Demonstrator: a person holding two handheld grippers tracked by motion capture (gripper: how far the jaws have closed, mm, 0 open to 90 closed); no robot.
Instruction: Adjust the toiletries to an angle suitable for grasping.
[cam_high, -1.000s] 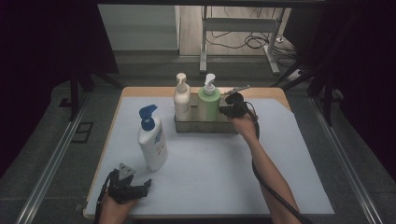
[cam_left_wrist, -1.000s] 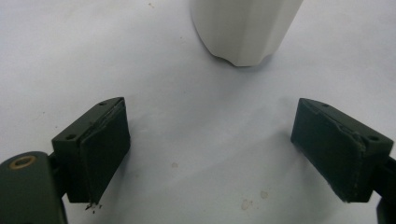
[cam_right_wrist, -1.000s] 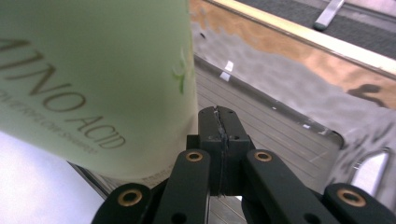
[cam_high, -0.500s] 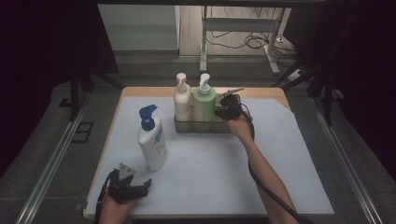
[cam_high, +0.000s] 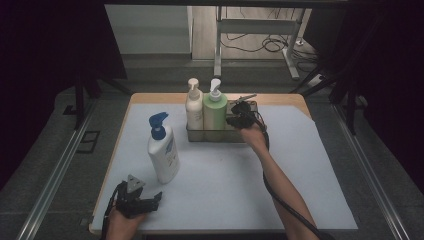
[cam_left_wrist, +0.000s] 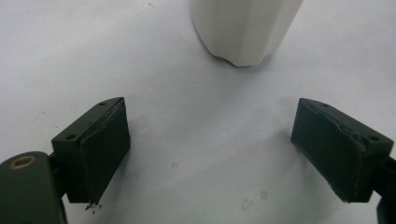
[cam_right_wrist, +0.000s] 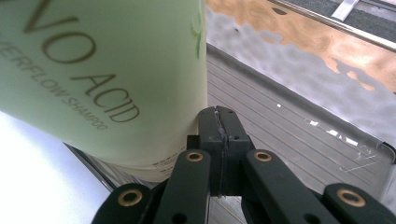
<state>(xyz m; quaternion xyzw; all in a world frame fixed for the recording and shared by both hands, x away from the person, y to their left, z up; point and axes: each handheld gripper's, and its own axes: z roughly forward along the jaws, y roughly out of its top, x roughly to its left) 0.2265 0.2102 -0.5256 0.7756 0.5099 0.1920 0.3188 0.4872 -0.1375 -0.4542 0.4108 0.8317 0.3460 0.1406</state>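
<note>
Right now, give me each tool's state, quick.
Left tool: open, nothing between its jaws, white bottle ahead.
Right tool: shut, empty, tips against the green shampoo bottle.

dark room, grey floor (cam_high: 60, 165), metal desk frame (cam_high: 250, 30) behind

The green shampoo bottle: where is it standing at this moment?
In the high view the green shampoo bottle stands in the metal tray at the table's far edge, right of the cream bottle, with the shut right gripper at its right side.
</note>
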